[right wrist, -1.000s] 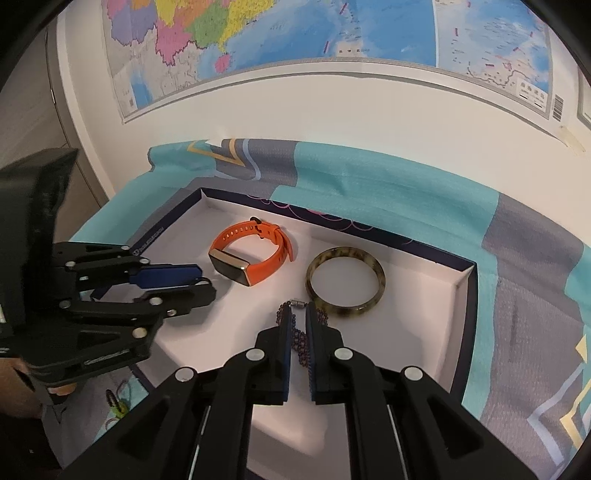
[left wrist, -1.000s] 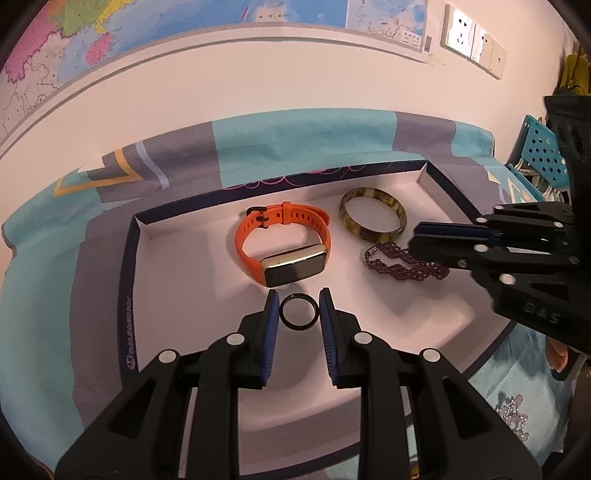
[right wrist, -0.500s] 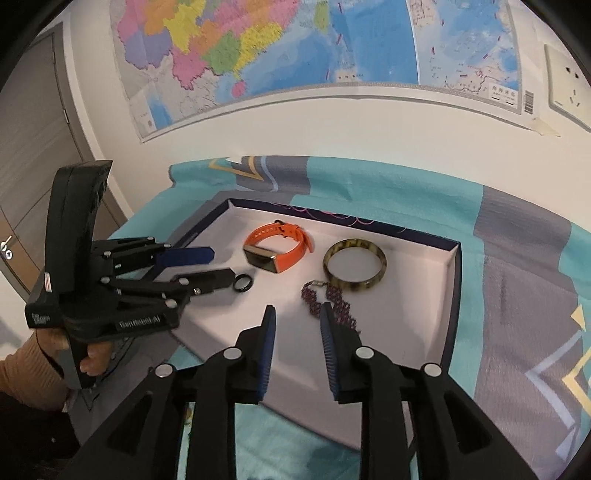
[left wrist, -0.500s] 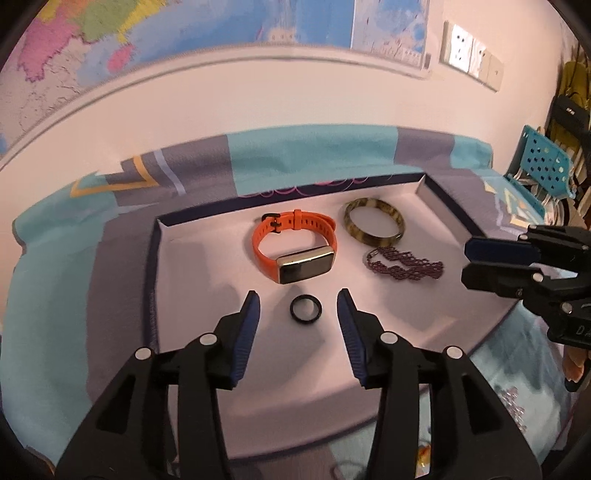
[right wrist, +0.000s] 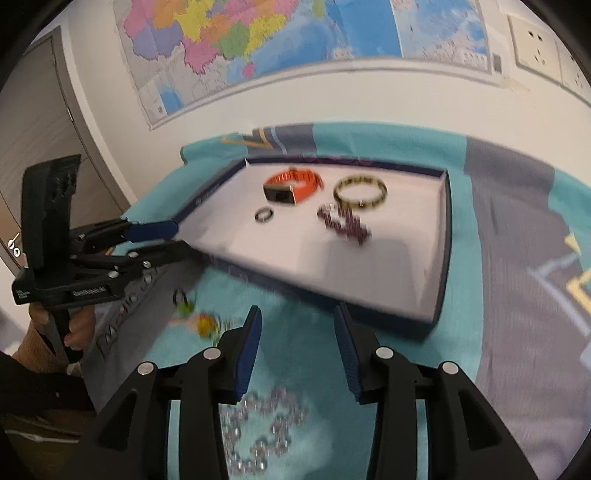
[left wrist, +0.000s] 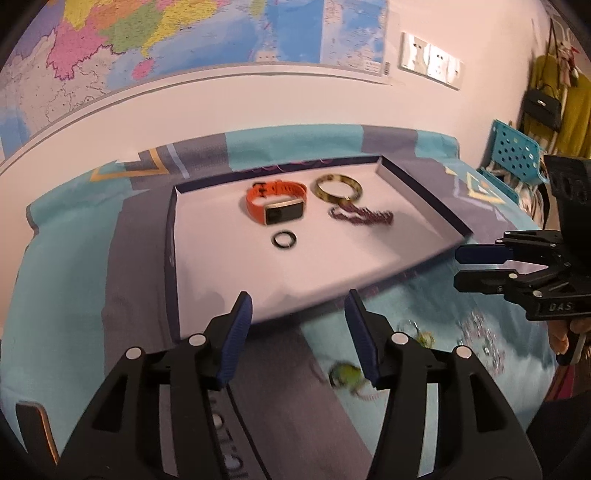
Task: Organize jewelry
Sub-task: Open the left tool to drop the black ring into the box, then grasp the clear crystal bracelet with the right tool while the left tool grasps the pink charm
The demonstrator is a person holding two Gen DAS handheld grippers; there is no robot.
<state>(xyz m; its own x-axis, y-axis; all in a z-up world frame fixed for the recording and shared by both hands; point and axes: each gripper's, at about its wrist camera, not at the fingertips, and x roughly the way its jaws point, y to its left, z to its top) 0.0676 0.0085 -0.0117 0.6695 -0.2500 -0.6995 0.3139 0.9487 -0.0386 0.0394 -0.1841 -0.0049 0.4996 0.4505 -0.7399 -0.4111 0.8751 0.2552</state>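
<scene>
Teal and grey patterned cloth (left wrist: 74, 280) covers the worktop under a wall map (left wrist: 177, 33), and on it sits the shallow white tray (left wrist: 424, 192) that takes the jewelry. Four pieces now lie inside it: the black ring (left wrist: 284, 240) towards the front, the orange watch band (left wrist: 275, 205) behind it, the tortoiseshell bangle (left wrist: 338, 187) to that one's right, and the purple beaded bracelet (left wrist: 360, 215) stretched out just in front of the bangle.

A second ago the left tongs (left wrist: 298, 336) were closed round the ring and the right tongs (right wrist: 298, 352) were pinched on the bracelet, both low inside the tray. Since then both pairs of jaws have just been opening, the two pieces have stayed where they were set, and both tools have drawn back over the tray's near edge. Each pair now stands released with nothing between the pads.

That reads as two placements finished at once. More remains on the cloth in front of the tray: a silver chain (right wrist: 258, 432) lies directly beneath the right tongs, and a small yellow-green piece (left wrist: 345, 374) sits by the left ones, with other small bits nearby too blurred to name. Those look like the likely next pickups, so the sorting seems partway done.
</scene>
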